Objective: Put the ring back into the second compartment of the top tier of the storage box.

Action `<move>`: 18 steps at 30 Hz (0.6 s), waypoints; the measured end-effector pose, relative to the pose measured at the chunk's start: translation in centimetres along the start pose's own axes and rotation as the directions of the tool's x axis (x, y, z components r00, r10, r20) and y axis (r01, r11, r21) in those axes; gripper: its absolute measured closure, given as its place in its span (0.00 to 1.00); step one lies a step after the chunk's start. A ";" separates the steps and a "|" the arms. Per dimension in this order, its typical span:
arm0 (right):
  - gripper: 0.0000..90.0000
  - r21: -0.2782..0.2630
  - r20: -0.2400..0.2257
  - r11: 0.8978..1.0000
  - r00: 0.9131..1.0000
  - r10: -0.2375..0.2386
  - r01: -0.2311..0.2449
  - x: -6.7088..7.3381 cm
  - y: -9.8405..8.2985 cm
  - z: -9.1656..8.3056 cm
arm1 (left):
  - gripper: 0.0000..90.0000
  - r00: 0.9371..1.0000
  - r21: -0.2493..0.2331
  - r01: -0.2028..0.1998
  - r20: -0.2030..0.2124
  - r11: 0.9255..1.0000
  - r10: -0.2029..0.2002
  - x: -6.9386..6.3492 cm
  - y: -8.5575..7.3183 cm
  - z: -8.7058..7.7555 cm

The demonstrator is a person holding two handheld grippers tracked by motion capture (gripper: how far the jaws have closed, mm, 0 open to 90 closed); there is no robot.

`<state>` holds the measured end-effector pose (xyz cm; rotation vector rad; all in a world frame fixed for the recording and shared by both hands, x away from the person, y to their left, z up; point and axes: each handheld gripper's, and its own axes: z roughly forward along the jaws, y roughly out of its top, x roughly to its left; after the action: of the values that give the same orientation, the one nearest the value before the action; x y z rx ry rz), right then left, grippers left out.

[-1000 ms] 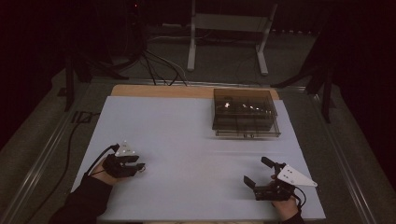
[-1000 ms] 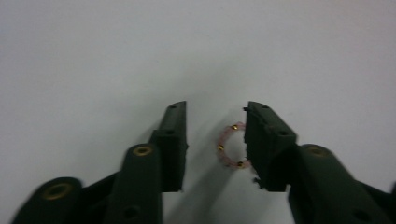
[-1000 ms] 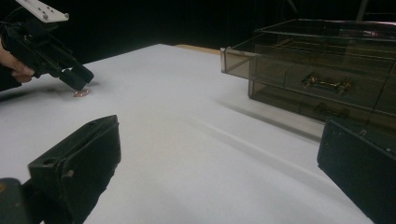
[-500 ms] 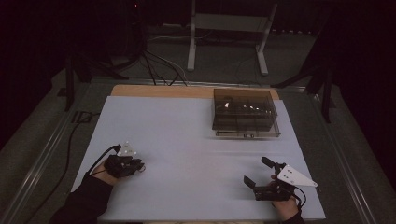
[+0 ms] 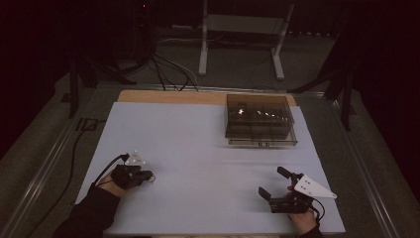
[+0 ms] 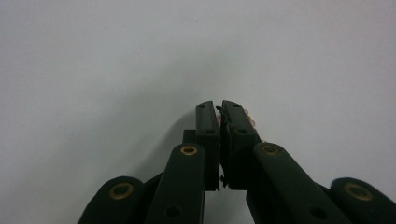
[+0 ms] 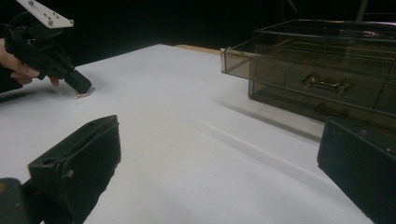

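Note:
My left gripper rests with its tips on the white sheet at the near left. Its jaws have just been closing and now stand together. A tiny pinkish thing peeks out beside the right jaw's tip; whether it is pinched I cannot tell. In the right gripper view the same small thing lies on the sheet under the left gripper. My right gripper sits at the near right, jaws wide apart with nothing between them.
A smoky clear drawer box stands at the back right of the sheet, its drawers shut and small shiny items inside. A wooden strip edges the far side. Cables and a metal stand lie beyond the table.
The left gripper's jaws have come together while the hand stayed where it was. The right gripper has not moved.

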<state>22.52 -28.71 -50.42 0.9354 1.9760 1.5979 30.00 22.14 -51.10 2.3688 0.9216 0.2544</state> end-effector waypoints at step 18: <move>0.00 0.001 0.001 1.000 1.000 0.002 -0.002 0.0 0.0 0.0 | 0.98 1.000 -0.033 -0.005 -0.006 0.999 0.005 -0.3 0.3 -1.0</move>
<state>22.53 -28.72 -50.44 0.9383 1.9754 1.5975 29.57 22.20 -50.16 2.3420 0.9076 0.2761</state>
